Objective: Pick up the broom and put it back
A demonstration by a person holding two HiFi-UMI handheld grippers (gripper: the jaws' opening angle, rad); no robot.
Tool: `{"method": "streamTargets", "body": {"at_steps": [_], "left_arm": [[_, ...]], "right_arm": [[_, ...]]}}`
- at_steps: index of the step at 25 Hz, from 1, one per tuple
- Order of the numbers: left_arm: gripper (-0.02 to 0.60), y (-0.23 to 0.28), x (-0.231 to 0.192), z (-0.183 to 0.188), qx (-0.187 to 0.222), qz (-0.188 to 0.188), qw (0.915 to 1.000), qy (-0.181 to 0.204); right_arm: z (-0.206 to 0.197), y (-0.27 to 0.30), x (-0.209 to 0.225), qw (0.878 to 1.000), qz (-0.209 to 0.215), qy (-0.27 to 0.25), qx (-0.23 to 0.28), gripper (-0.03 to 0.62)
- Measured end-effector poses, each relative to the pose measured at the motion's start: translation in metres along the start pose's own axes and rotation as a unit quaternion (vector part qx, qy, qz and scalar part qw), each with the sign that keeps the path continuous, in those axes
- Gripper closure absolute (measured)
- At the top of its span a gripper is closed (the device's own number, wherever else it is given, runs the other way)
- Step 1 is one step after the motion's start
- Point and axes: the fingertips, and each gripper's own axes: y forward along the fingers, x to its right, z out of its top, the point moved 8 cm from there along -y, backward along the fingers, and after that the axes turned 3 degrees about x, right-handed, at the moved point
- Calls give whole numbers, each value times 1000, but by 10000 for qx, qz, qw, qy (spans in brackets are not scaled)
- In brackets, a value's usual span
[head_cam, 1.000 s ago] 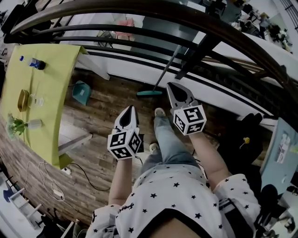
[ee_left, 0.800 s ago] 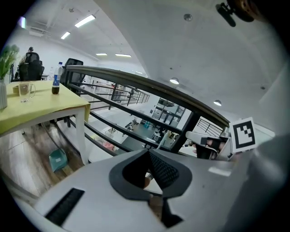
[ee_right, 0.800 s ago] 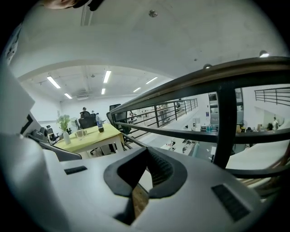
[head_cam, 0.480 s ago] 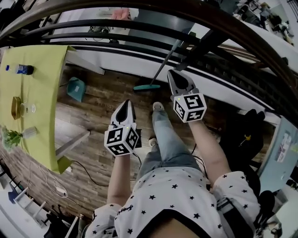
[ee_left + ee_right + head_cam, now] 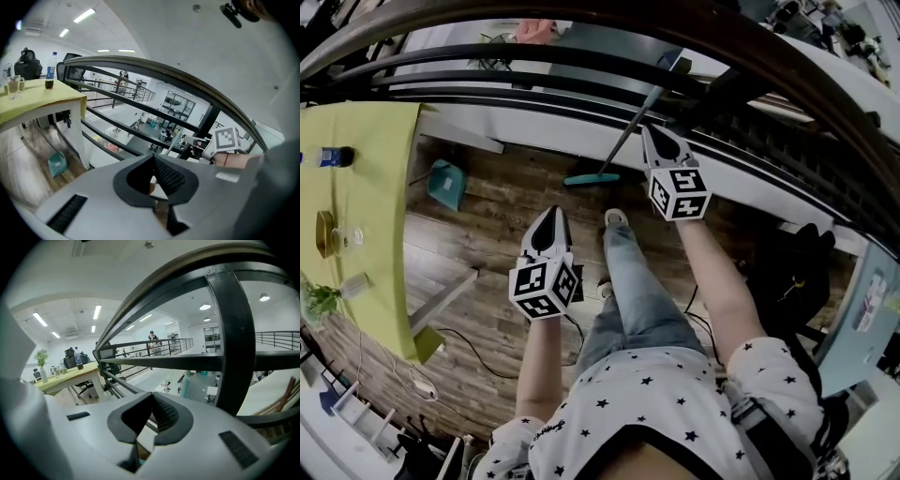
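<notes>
**Reader:** What is closest to the camera?

**Describer:** The person's star-print shirt and jeans, seen from above, with both arms reaching forward. The left claw (image 5: 552,220) hangs over the wooden floor (image 5: 502,220). Its jaws are pressed together with nothing between them.

**Reader:** And the other one?

**Describer:** The right claw (image 5: 656,141) is farther out. Its tip is near the handle of the broom (image 5: 625,138) and does not appear to touch it. Its jaws are also closed and empty.

**Reader:** Where does the broom stand?

**Describer:** It leans against the black railing (image 5: 230,333), with its teal head on the floor at the railing's foot. A teal dustpan (image 5: 445,183) sits farther left, beside a desk (image 5: 375,187) covered with a yellow-green cloth.

**Reader:** How far along is the task?

**Describer:** It looks to be at the very start, since nothing is grasped. A claw would need to open, take the handle, lift the broom and carry it to its place. The pictures do not show where that place is.
</notes>
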Motion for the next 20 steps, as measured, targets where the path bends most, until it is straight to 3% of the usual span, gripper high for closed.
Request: {"method": "streamTargets", "body": {"at_steps": [6,13,20], "left_arm": [[569,16,-9,1,-39,57,10000,-41],[570,21,-9,-3,-90,48,9999,-68],[569,21,-10,-7,-159,66,9998,-79]], "right_arm": [[-14,34,25,9995,-286,79,-148,597],[-21,62,47,9978,-571,247,-216,460],[-18,85,65,9950,-949,254,-198,413]]}}
